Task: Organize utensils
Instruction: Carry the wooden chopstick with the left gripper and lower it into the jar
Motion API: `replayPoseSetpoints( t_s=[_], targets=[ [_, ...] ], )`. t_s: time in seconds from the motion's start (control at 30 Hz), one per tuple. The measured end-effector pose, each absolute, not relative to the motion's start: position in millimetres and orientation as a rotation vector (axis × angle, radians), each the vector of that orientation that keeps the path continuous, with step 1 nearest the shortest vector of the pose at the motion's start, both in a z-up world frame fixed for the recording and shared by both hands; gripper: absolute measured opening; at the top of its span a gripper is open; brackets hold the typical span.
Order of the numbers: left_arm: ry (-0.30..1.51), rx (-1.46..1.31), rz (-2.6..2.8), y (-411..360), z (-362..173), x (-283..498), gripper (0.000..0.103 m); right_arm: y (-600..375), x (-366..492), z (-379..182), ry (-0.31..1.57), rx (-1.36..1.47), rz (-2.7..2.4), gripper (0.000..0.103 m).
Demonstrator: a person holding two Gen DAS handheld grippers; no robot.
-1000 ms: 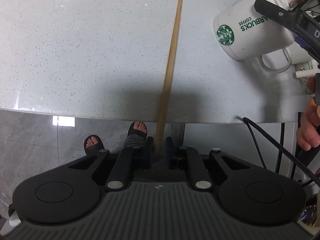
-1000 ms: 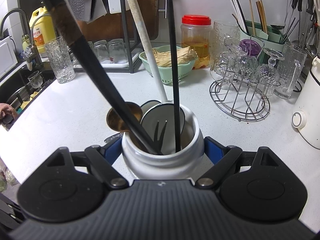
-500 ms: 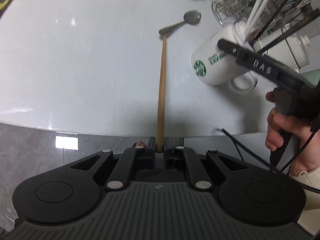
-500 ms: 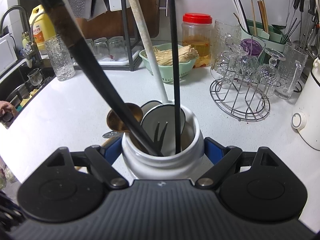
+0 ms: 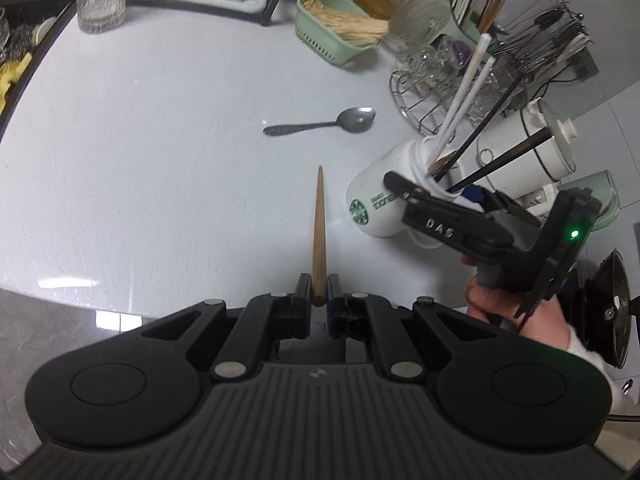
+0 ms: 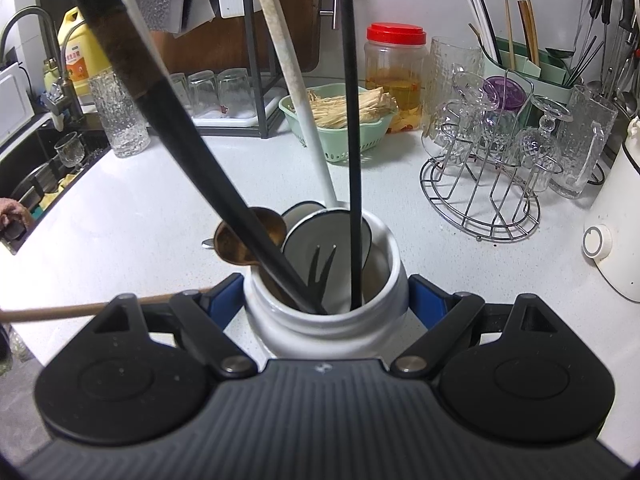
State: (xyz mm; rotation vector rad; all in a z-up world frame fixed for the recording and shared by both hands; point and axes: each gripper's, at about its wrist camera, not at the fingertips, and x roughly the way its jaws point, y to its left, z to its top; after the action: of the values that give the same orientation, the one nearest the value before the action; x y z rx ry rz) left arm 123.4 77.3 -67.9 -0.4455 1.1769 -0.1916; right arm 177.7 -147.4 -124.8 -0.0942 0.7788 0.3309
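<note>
Counter [image 5: 160, 160]: white, speckled, glossy, with a curved front edge.

Mug [image 5: 380, 208]: white, with a green round logo and green lettering on its side. It is tilted, its mouth toward the right gripper's camera. It holds several long utensils: two white handles, black handles, a black fork, a white ladle bowl and a brown spoon bowl.

Right gripper [image 6: 326, 300]: jaws stand about half open and clamp the mug, one blue pad on each side of its body just below the rim. A hand [image 5: 520, 312] grasps the gripper's handle.

Chopstick [image 5: 319, 240]: plain light-brown wood, tapering to a point. Its thick end sits between the pads; its tip points away over the counter, to the left of the mug.

Left gripper [image 5: 319, 296]: jaws nearly closed, pinching the chopstick's thick end.

Spoon [image 5: 320, 124]: metal, lying flat on the counter beyond the chopstick's tip, bowl to the right.
</note>
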Motion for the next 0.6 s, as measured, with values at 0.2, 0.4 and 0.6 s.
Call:
replayPoseSetpoints(
  t_s=[0.2,0.4,0.6],
  targets=[
    [1.151,-0.411,-0.192,75,-58,133,0.008,-147,176,-125,0.769,-0.09,0.329,0.09],
    [1.148,-0.399,-0.21,73,-47,142,0.008,-148,175,-126,0.767,-0.083,0.327,0.09],
    [1.138,-0.351,-0.237,75,-15,148,0.008,-148,174,-126,0.759,-0.083,0.327,0.09]
  ],
)
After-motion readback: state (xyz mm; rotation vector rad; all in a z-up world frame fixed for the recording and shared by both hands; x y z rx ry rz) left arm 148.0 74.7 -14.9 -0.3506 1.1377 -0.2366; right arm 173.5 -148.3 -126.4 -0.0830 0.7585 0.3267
